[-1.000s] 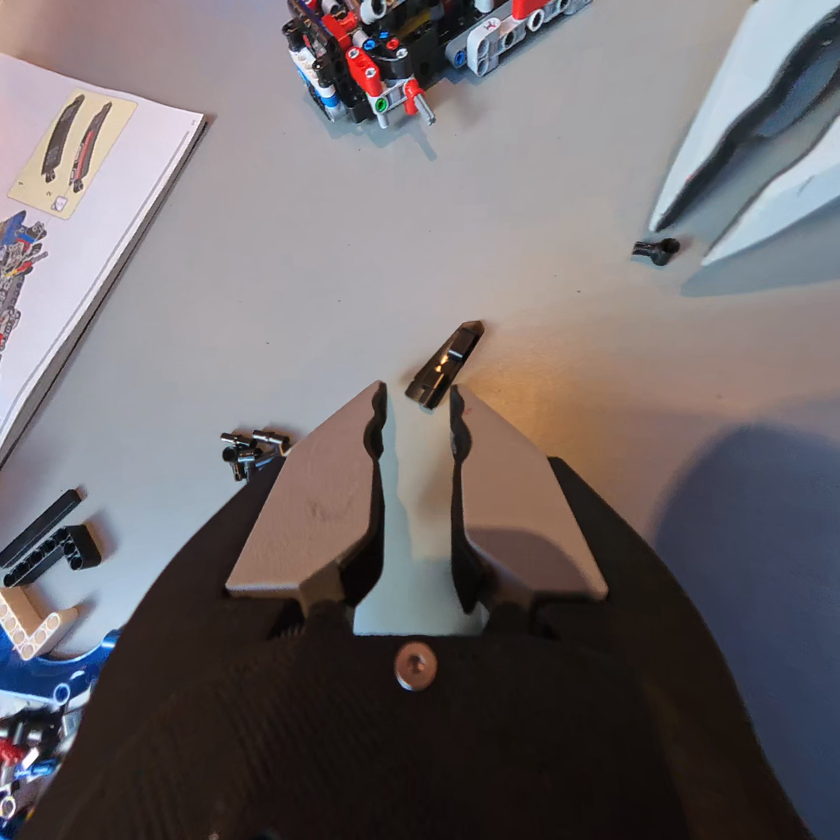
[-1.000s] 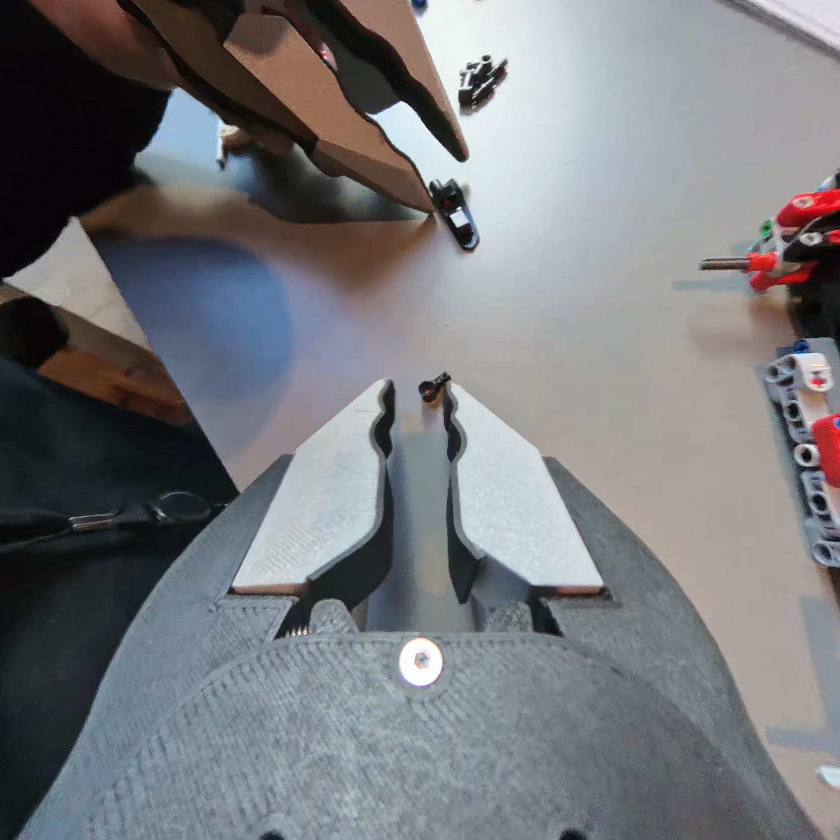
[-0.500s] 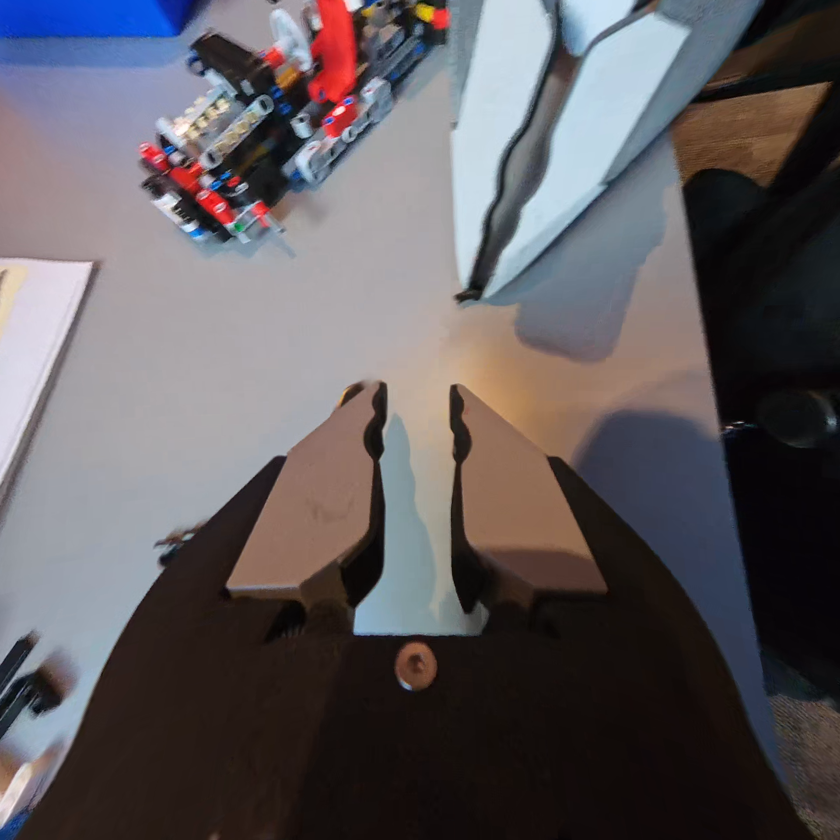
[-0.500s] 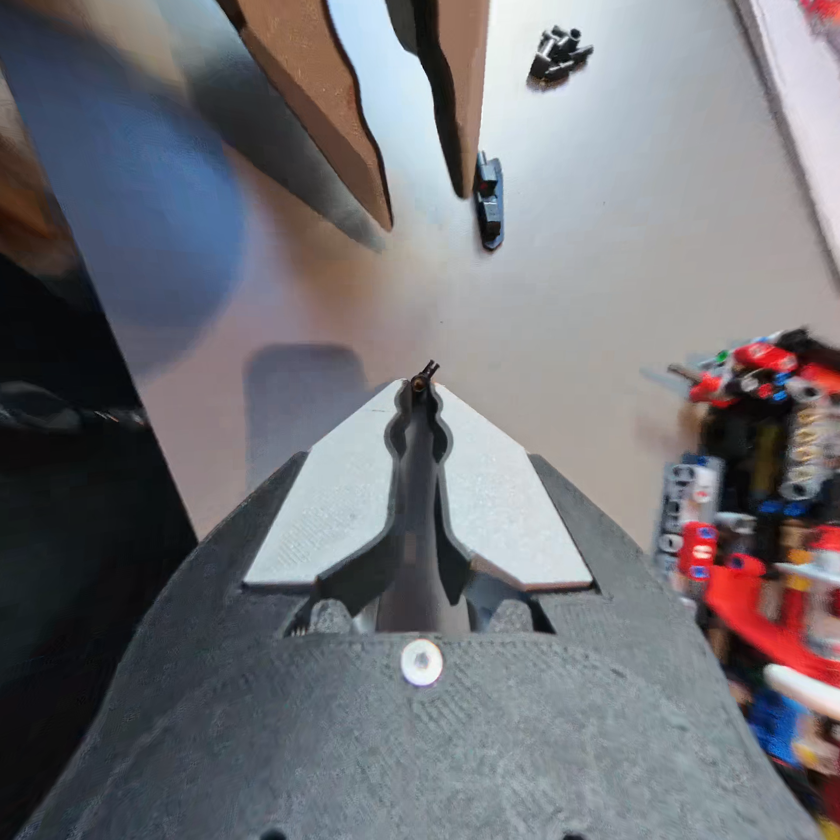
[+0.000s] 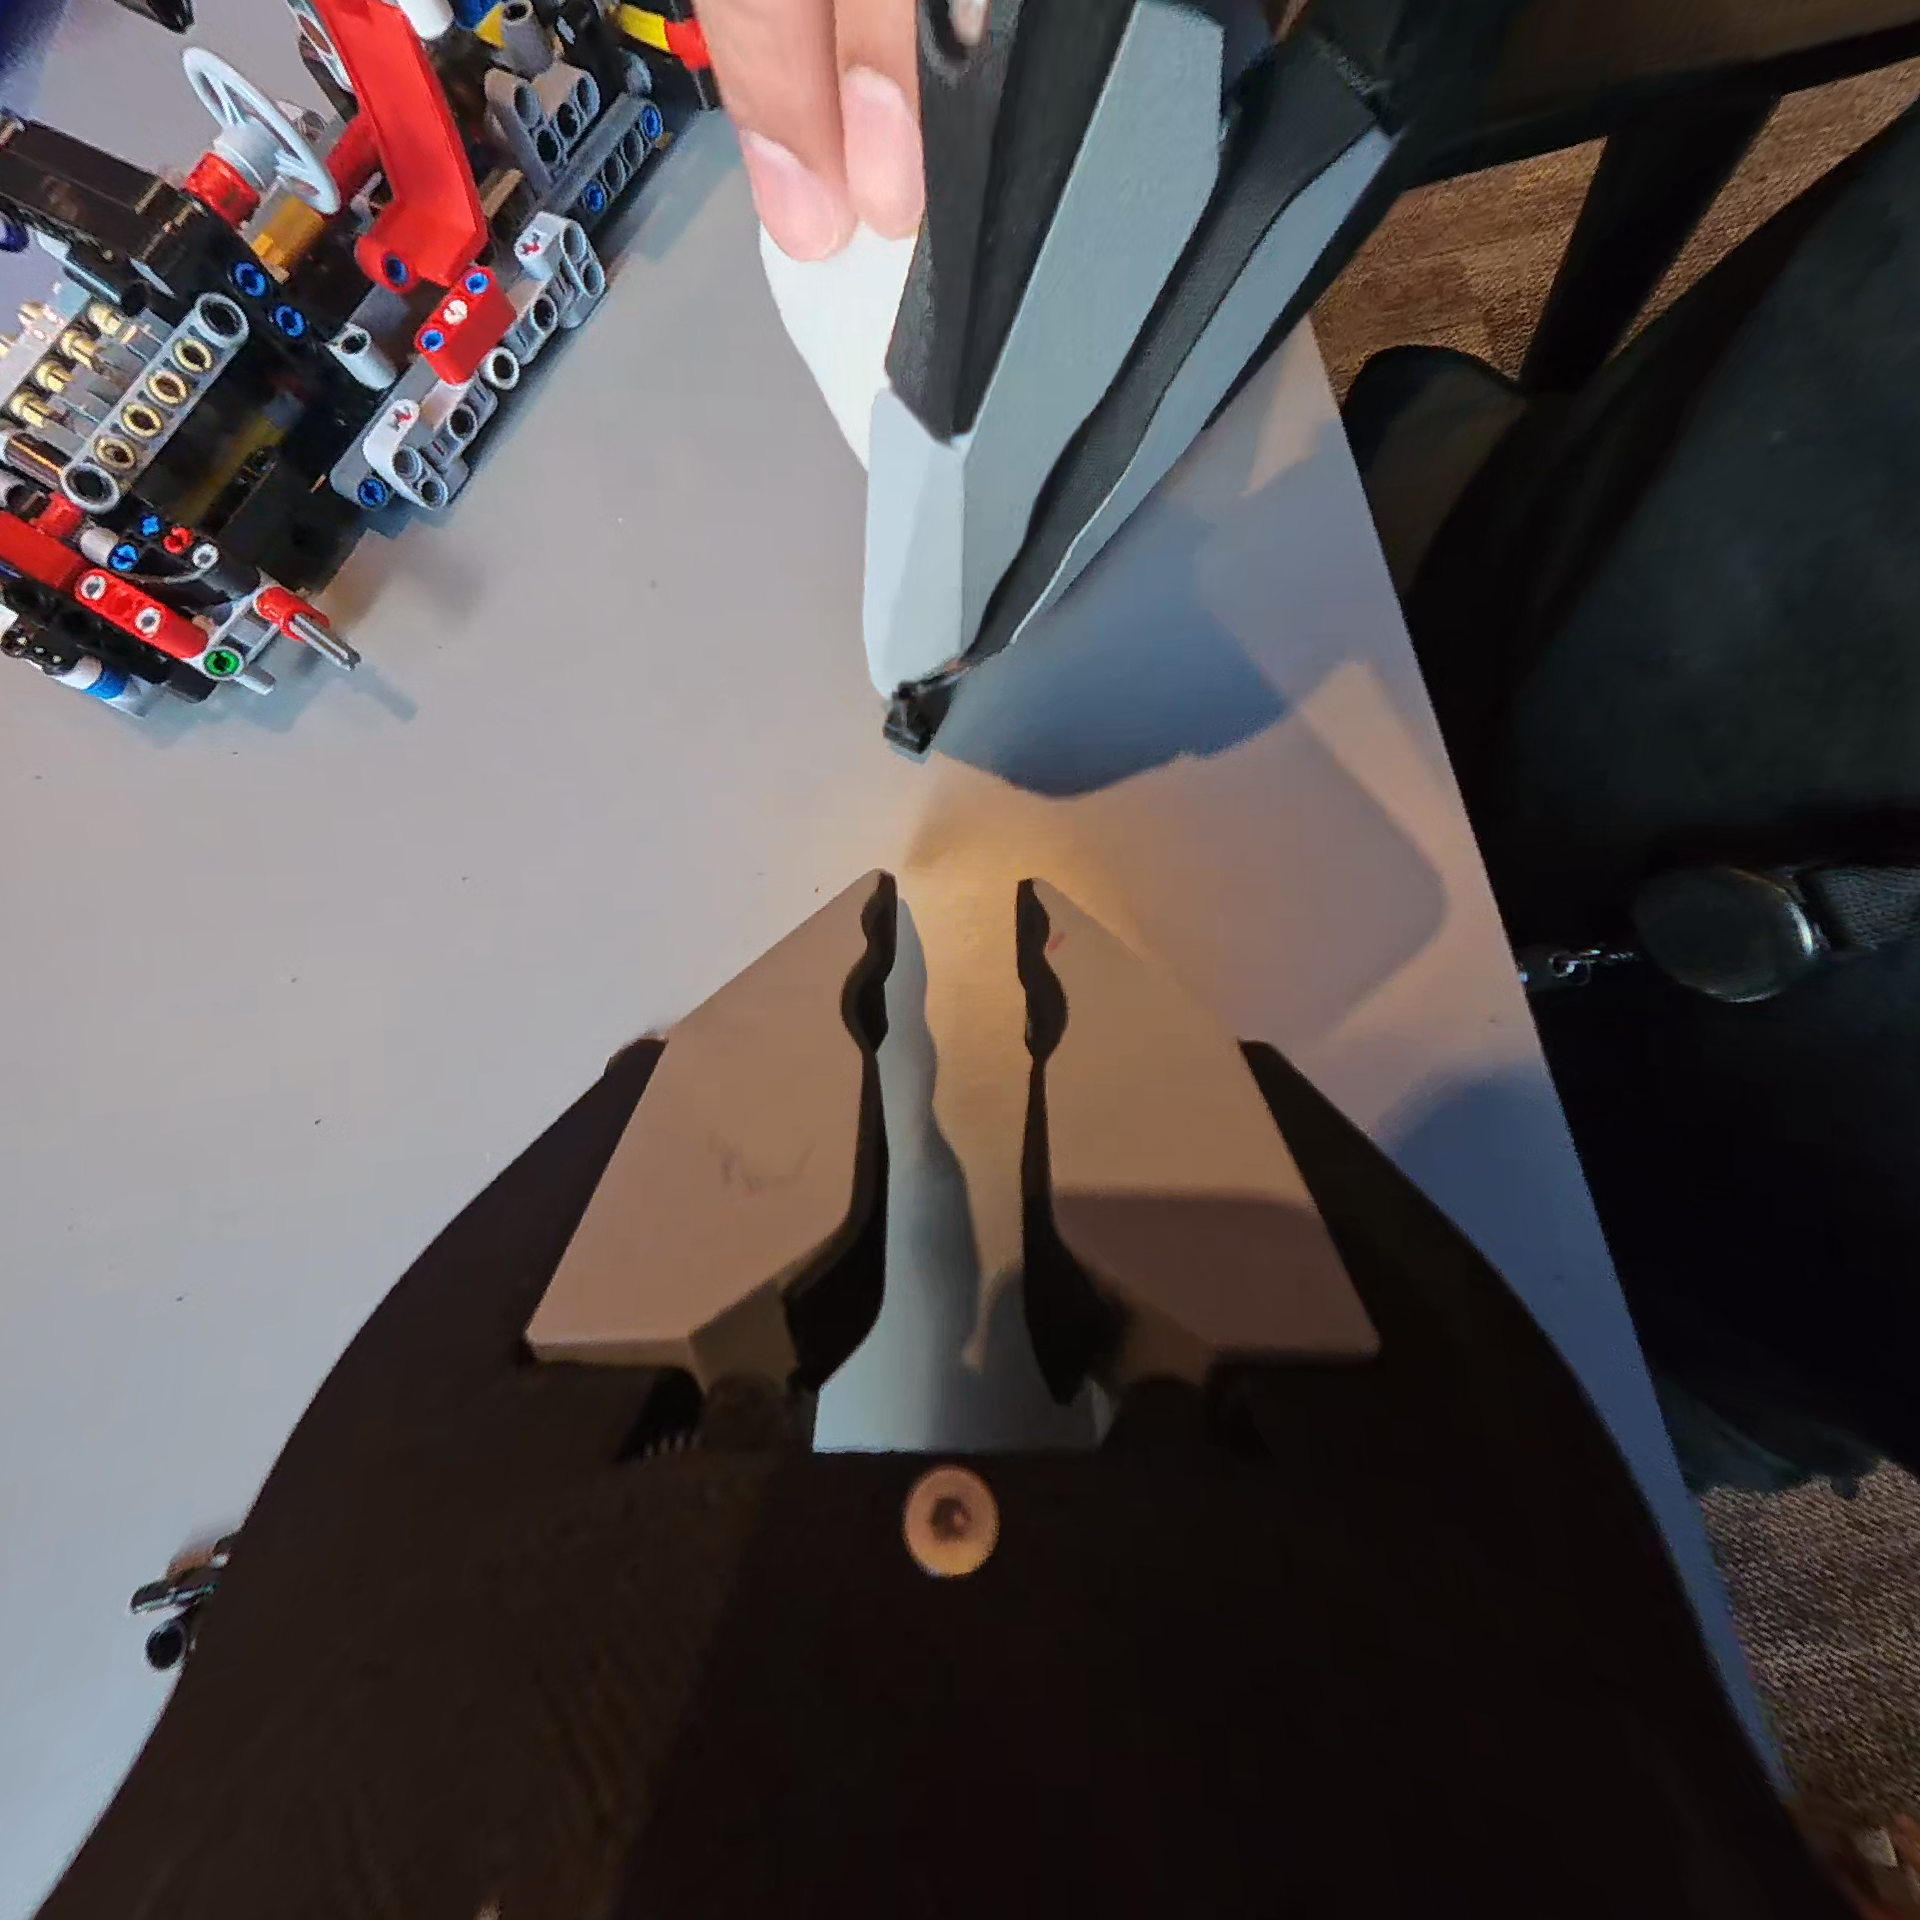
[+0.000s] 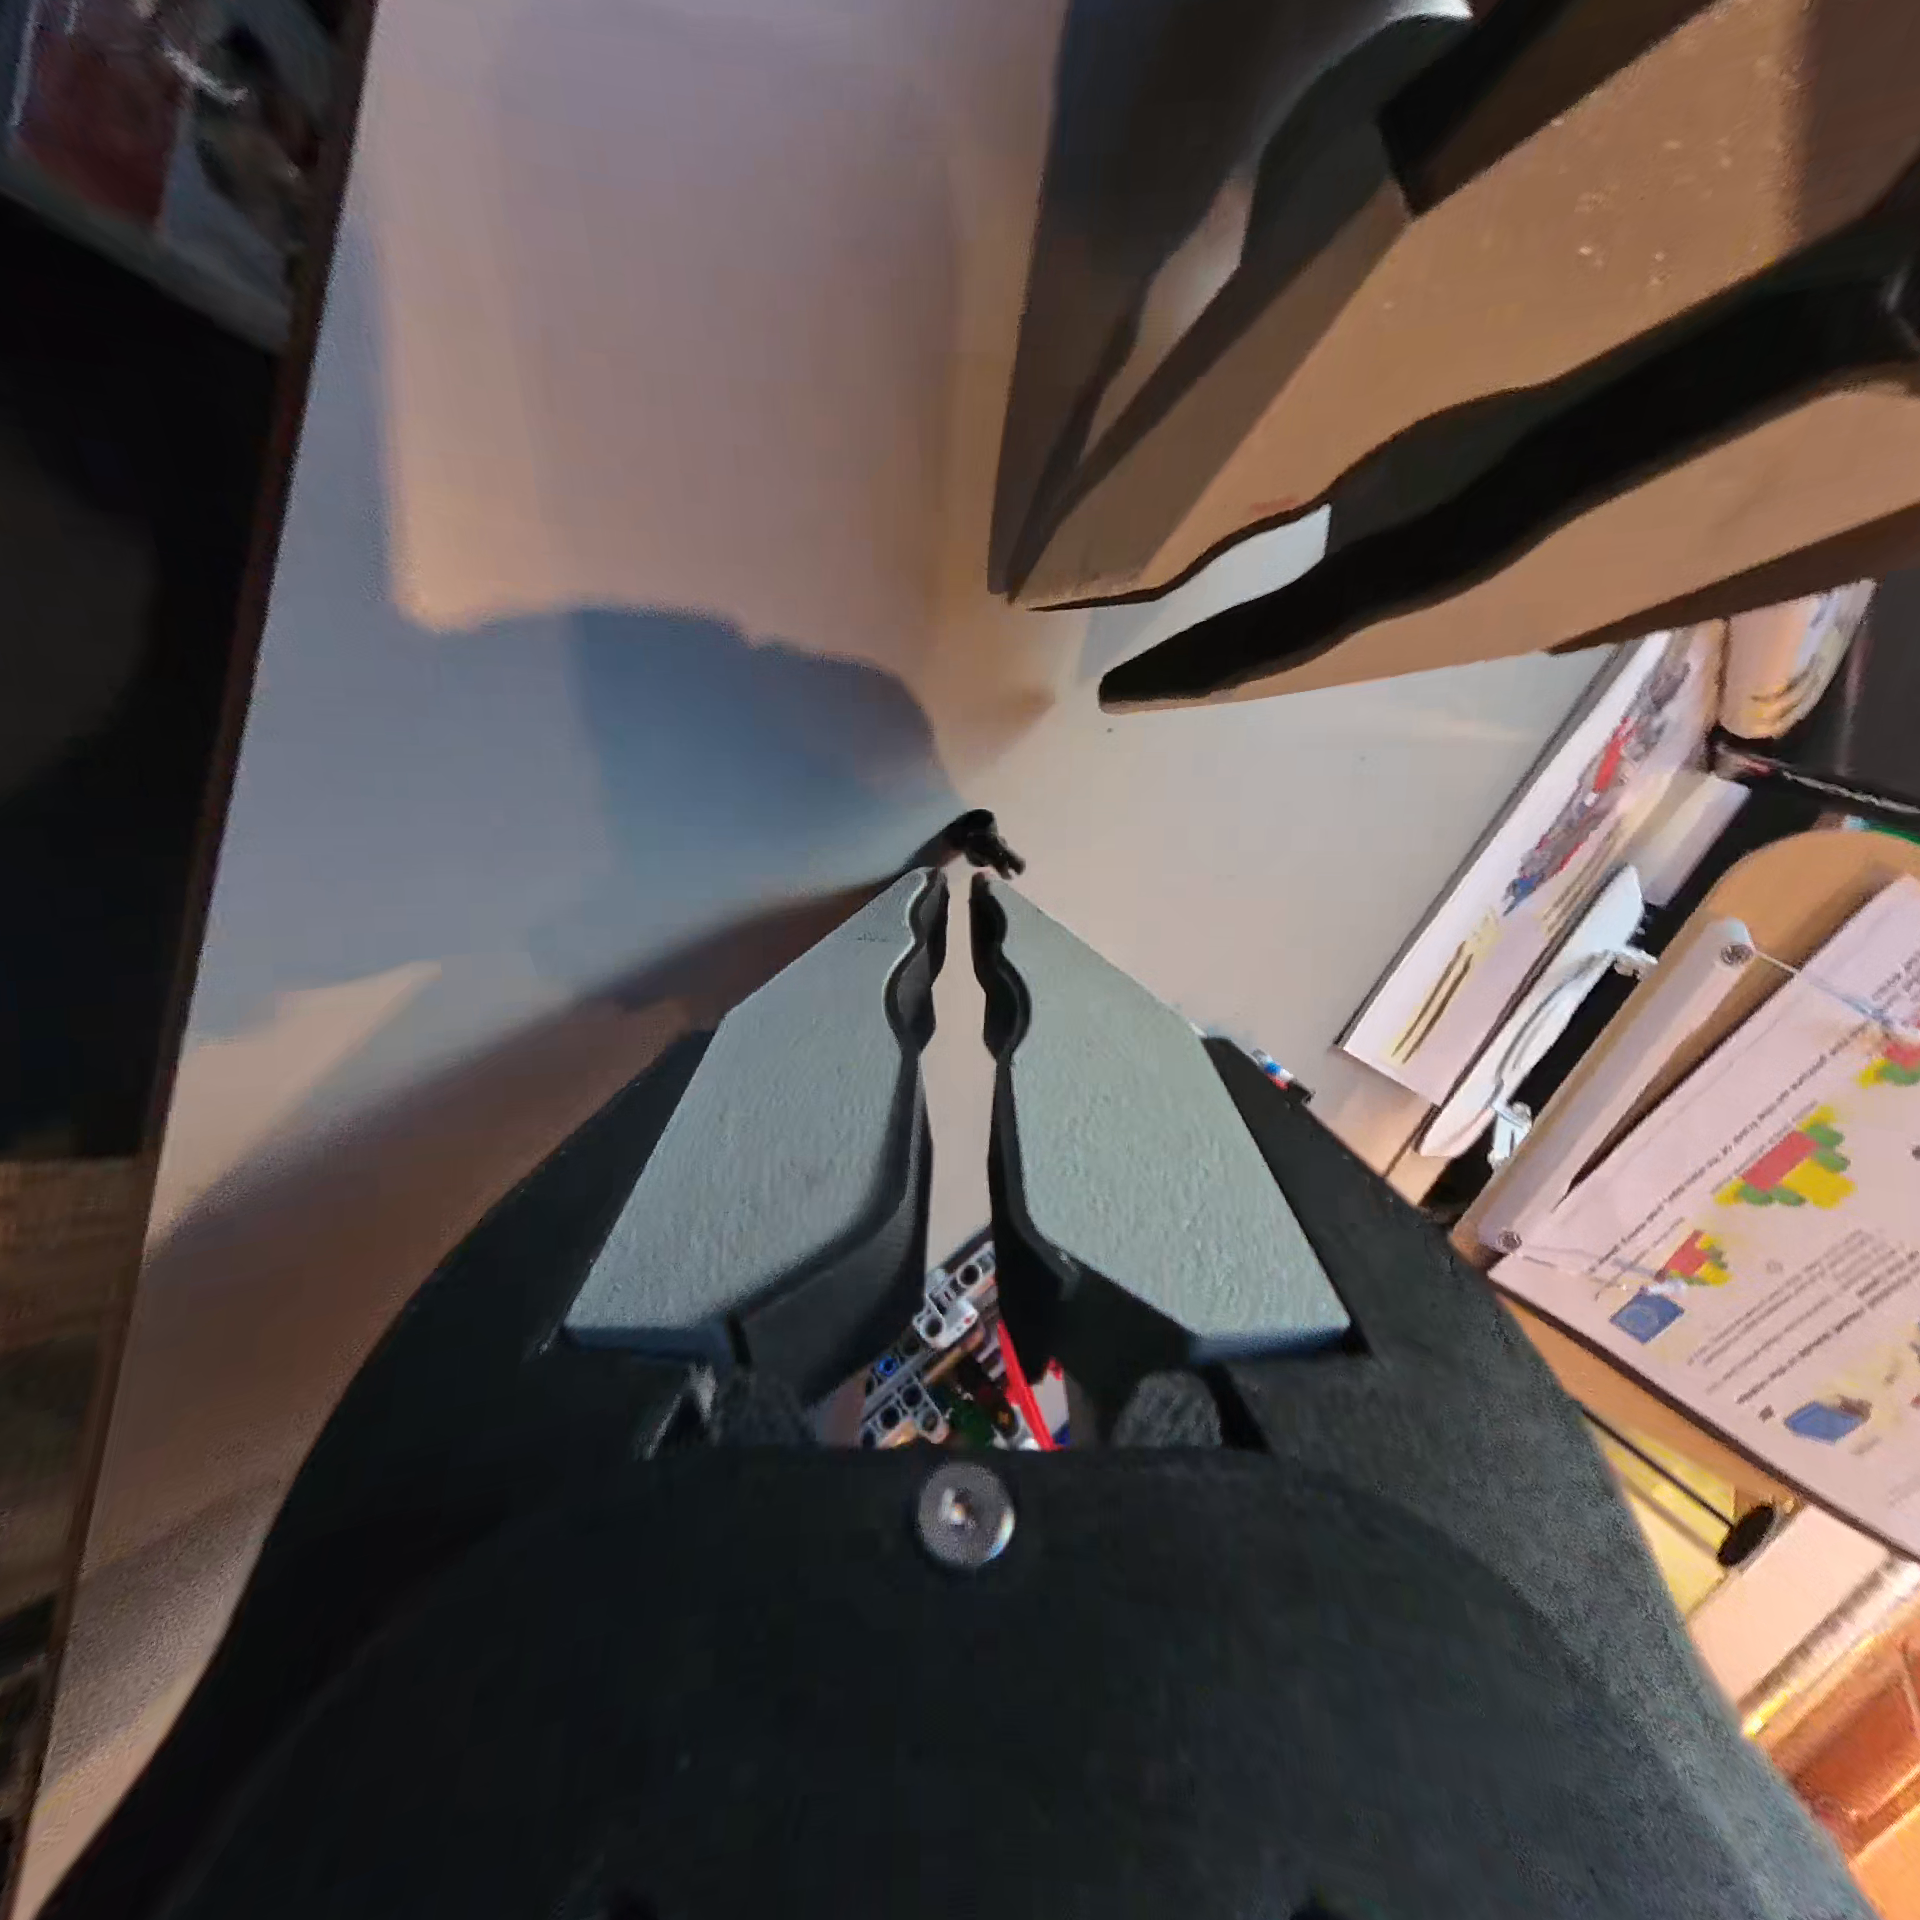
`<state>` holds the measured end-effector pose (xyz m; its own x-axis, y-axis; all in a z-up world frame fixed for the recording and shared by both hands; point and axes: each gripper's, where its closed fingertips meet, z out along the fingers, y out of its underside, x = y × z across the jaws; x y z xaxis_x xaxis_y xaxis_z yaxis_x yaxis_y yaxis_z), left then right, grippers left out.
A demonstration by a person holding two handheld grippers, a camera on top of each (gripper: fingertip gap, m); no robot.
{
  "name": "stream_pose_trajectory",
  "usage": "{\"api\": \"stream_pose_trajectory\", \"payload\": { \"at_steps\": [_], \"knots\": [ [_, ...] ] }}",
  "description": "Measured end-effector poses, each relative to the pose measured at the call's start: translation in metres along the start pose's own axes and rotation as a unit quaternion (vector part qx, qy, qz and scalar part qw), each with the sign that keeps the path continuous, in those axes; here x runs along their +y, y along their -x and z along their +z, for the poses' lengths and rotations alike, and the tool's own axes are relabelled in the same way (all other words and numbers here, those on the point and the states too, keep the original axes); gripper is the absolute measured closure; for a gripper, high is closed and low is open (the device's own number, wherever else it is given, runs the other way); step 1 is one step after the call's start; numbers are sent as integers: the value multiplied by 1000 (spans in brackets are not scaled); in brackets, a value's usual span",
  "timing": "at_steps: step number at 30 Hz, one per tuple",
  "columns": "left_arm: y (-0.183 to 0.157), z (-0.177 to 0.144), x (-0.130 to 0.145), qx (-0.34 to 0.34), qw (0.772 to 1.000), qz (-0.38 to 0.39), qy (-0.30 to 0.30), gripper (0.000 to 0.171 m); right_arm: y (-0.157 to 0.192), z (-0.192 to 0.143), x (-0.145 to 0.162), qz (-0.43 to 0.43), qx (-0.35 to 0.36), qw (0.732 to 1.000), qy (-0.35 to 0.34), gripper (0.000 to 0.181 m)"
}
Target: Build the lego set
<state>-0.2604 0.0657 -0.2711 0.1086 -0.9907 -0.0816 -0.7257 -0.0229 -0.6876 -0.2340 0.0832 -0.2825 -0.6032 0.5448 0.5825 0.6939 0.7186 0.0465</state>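
Observation:
My right gripper (image 6: 958, 883) is shut on a small black pin (image 6: 982, 836), which sticks out past its tips above the grey table. In the left wrist view the right gripper (image 5: 920, 707) points down at the table with the pin (image 5: 912, 719) at its tips. My left gripper (image 5: 951, 894) is open and empty, low over bare table just in front of the right gripper's tips. It also shows in the right wrist view (image 6: 1122, 665), at the upper right. The partly built red, black and grey model (image 5: 260, 364) stands at the far left.
A person's hand (image 5: 821, 156) holds the right gripper. Small black pins (image 5: 177, 1590) lie at the lower left. The table's edge (image 5: 1455, 831) runs down the right, with a dark chair beyond. The instruction booklet (image 6: 1507, 904) lies at the right of the right wrist view.
My right gripper shut on the black pin, lifted it and tilted. My left gripper swung right, away from the black panel piece, which has left its view.

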Motion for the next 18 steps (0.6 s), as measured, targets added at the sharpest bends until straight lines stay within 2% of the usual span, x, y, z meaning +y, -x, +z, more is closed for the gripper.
{"api": "stream_pose_trajectory", "payload": {
  "at_steps": [3,6,11,14,16,18],
  "knots": [
    [2,1,-6,-4,1000,-12,-11,153,1,-2,-1,-9,-34,999,2,175],
    [7,5,-6,-17,999,-27,-4,154,4,-4,-4,19,-55,998,-20,174],
    [4,14,-9,-27,1000,-11,1,156,2,-7,2,146,-69,984,-74,169],
    [8,12,-6,-35,999,-21,11,154,-2,-10,1,194,-63,974,-99,168],
    [16,3,-1,-54,998,-19,22,153,-8,-12,1,257,-65,957,-120,168],
    [30,-14,3,-95,995,-11,22,154,-11,-11,-1,336,-86,927,-146,166]
  ]
}}
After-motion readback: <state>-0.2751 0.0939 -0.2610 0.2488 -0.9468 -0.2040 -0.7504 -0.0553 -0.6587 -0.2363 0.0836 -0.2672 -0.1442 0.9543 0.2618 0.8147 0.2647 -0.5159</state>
